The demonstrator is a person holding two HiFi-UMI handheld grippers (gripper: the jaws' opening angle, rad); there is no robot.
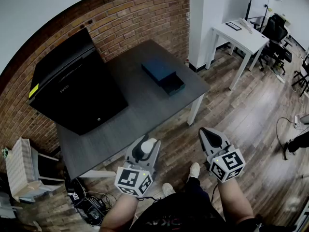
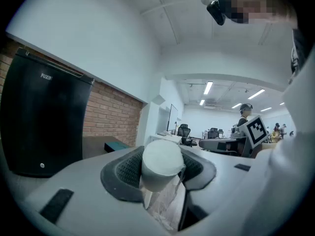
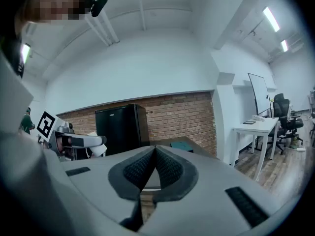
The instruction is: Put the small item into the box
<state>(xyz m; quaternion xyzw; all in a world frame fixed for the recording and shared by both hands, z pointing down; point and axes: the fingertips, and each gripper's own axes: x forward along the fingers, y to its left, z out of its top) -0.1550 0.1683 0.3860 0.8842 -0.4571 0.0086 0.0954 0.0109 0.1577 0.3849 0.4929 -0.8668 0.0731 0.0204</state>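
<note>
My left gripper [image 1: 146,146] is shut on a small white cylinder [image 1: 150,144], which sits between the dark pads [image 2: 127,167] in the left gripper view as a round white item [image 2: 161,162]. The gripper hangs off the near edge of the dark grey table [image 1: 140,103]. A dark blue box [image 1: 162,76] lies at the table's far right, with its lower part slid out toward me; it also shows as a blue box [image 2: 117,145] and as a box [image 3: 183,144]. My right gripper [image 1: 212,138] is shut and empty above the wooden floor, its pads [image 3: 167,168] meeting.
A black fridge [image 1: 72,88] stands against the brick wall, left of the table. A white desk [image 1: 240,35] and office chairs [image 1: 275,33] stand at the far right. A white chair [image 1: 21,168] and cables [image 1: 89,202] lie to my lower left.
</note>
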